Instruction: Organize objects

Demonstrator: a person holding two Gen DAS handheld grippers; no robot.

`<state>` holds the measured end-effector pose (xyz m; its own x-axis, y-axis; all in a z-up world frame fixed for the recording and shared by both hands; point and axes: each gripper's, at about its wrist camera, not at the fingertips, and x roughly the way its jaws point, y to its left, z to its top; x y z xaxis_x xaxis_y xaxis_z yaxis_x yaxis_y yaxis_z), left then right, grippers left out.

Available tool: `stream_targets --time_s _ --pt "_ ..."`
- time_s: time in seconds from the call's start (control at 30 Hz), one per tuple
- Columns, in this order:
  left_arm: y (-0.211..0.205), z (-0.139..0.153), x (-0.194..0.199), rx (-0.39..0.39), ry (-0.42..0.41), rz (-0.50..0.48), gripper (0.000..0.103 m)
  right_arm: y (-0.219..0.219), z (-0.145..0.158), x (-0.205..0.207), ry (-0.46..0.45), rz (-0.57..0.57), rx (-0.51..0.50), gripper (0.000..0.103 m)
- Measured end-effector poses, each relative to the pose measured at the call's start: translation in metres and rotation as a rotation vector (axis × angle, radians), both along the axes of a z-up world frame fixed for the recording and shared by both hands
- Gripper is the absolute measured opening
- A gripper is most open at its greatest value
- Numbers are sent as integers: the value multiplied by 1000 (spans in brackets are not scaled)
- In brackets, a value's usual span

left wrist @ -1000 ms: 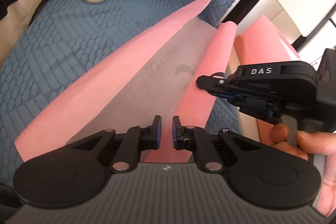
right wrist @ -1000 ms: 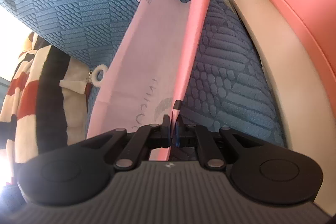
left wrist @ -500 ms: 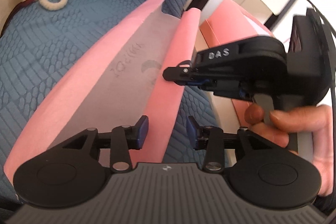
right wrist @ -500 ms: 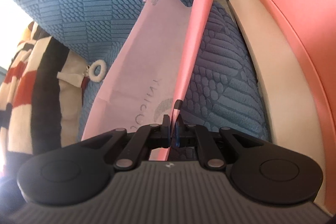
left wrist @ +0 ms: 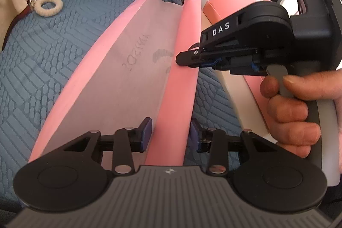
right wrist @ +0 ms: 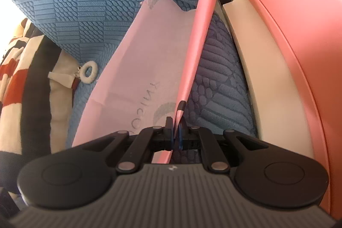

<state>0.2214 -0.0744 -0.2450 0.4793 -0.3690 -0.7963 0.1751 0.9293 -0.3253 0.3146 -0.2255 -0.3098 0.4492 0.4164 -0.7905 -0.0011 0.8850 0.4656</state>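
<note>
the left gripper [left wrist: 171, 134] has jaws standing partly apart, having just been opening and then easing in a little, with the pink flap of the pink paper bag [left wrist: 136, 69] running up between them; its blue pads [left wrist: 147, 128] sit just beside the flap on either side, and whether they touch it cannot be told. the right gripper [right wrist: 175, 131] has jaws pinched narrow on that same pink flap edge, which rises thin and straight from between them in the right wrist view. in the left wrist view the right gripper [left wrist: 181, 56] comes in from the right, its black tip against the flap higher up, marked "das" on its side, with a hand [left wrist: 299, 108] wrapped round its grey handle. the bag lies open on a blue textured cushion [left wrist: 64, 35], its pale inner face showing faint reversed lettering and a curved mark. a fuzzy white ring [left wrist: 48, 6] on a small metal clip lies on the cushion near the bag's far side, beside cream fabric [right wrist: 62, 69] with black and red stripes. to the right of the cushion stand a cream frame [right wrist: 267, 78] and a large pink panel [right wrist: 299, 25].
</note>
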Motion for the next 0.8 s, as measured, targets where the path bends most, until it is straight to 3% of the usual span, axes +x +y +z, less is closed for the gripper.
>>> stream_targets --time_s 0.13,0.23,0.4,0.5,0.8 --pt "6 3 -2 -54 6 25 24 -1 1 -3 -4 -1 -9 8" --pt "21 3 1 -140 31 79 16 -1 2 -4 -19 6 -3 10" --pt "42 0 1 -252 74 167 11 -1 3 -4 -38 5 38 20" --pt "51 -2 -2 -281 89 206 8 3 10 -7 -79 15 37 29" --pt "63 -11 4 -297 132 278 8 13 15 -9 -133 43 3 29"
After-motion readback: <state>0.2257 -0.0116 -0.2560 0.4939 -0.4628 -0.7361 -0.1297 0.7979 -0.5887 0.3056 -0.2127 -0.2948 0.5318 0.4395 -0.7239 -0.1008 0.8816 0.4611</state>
